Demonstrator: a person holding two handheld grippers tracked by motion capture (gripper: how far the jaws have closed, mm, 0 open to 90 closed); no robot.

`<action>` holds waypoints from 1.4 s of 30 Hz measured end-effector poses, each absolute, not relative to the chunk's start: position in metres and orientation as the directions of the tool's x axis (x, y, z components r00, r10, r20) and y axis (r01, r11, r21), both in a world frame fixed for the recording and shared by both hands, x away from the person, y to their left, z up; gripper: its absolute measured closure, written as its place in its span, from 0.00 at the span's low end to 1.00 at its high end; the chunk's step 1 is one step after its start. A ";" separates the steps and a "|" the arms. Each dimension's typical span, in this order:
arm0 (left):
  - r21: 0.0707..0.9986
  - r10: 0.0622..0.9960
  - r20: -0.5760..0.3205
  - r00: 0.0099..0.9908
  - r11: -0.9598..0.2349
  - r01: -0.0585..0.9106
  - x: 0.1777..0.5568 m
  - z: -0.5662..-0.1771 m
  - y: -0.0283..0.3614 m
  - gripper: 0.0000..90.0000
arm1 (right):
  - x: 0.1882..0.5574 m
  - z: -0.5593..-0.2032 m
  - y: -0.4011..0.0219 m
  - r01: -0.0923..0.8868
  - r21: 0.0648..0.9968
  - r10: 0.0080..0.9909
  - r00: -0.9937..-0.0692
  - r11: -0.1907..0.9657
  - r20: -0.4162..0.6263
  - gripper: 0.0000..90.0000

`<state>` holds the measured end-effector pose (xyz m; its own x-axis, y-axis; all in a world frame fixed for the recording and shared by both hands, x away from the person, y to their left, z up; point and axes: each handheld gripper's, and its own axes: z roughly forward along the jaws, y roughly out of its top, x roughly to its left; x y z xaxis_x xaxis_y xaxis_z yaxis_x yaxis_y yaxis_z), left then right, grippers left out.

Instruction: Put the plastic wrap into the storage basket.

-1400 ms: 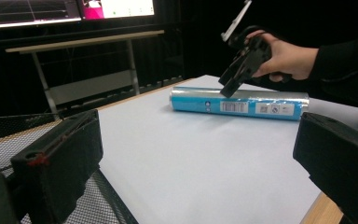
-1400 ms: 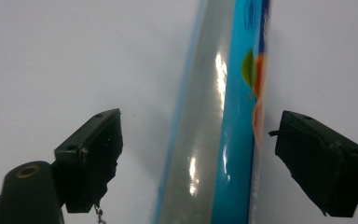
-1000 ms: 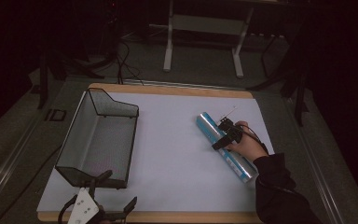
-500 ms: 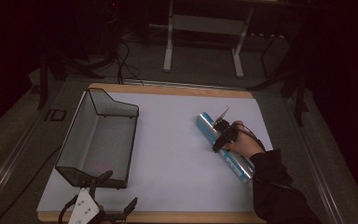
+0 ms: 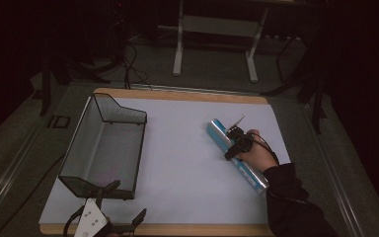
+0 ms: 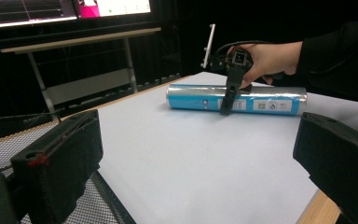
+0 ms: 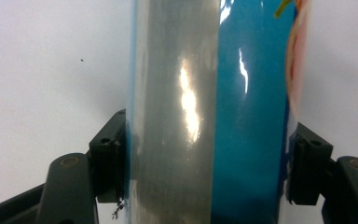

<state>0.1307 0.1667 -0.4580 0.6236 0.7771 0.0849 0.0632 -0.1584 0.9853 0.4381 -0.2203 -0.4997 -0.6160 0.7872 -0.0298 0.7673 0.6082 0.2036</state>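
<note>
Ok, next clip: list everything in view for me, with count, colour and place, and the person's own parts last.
Table: one, wooden edge, middle of the high view.
Sheet: one, white, covering the table top.
Mesh tray: one, black wire, left side of the sheet.
Tube: one, blue and silver, lying on the sheet at right.
Desk frame: one, pale legs, on the floor beyond the table.
Monitors: lit screens, top left of the left gripper view.
Right tool: black, jaws against either side of the tube.
Left tool: black, jaws apart, by the tray's near end.
Right hand: one, dark sleeve, over the tube.
</note>
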 end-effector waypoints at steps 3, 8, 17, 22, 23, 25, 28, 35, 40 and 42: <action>0.985 0.778 0.086 0.623 -0.159 0.063 0.131 -0.458 0.167 0.02 | 0.436 -0.495 -0.219 0.768 0.224 0.792 -0.610 0.600 -0.029 0.34; 0.985 0.777 0.086 0.624 -0.161 0.064 0.131 -0.458 0.166 0.02 | 0.436 -0.482 -0.222 0.766 0.285 0.804 -0.594 0.576 -0.028 0.35; 0.984 0.775 0.088 0.626 -0.164 0.064 0.131 -0.459 0.166 0.02 | 0.432 -0.446 -0.224 0.736 0.400 0.810 -0.586 0.546 -0.026 0.35; 0.984 0.775 0.090 0.625 -0.165 0.063 0.131 -0.458 0.166 0.02 | 0.429 -0.427 -0.219 0.707 0.456 0.806 -0.591 0.541 -0.040 0.35; 0.984 0.775 0.089 0.625 -0.164 0.063 0.131 -0.458 0.166 0.02 | 0.428 -0.423 -0.217 0.700 0.472 0.806 -0.591 0.536 -0.038 0.35; 0.984 0.776 0.089 0.624 -0.164 0.063 0.131 -0.458 0.166 0.02 | 0.426 -0.415 -0.215 0.687 0.494 0.803 -0.595 0.533 -0.039 0.35; 0.985 0.777 0.089 0.624 -0.163 0.063 0.131 -0.458 0.166 0.02 | 0.424 -0.404 -0.211 0.673 0.520 0.801 -0.598 0.526 -0.037 0.35; 0.985 0.778 0.090 0.622 -0.163 0.062 0.130 -0.458 0.166 0.02 | 0.418 -0.377 -0.197 0.630 0.586 0.792 -0.610 0.510 -0.034 0.35; 0.985 0.779 0.090 0.621 -0.161 0.060 0.130 -0.458 0.166 0.02 | 0.414 -0.354 -0.181 0.593 0.633 0.777 -0.630 0.498 -0.021 0.35; 0.985 0.779 0.091 0.620 -0.163 0.060 0.130 -0.458 0.166 0.02 | 0.411 -0.343 -0.172 0.577 0.654 0.770 -0.638 0.488 -0.012 0.35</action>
<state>0.1297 0.1664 -0.4576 0.6203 0.7790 0.0915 0.0598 -0.1632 0.9848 0.4110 -0.1716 -0.3426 -0.6379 0.7700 -0.0121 0.5772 0.4885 0.6544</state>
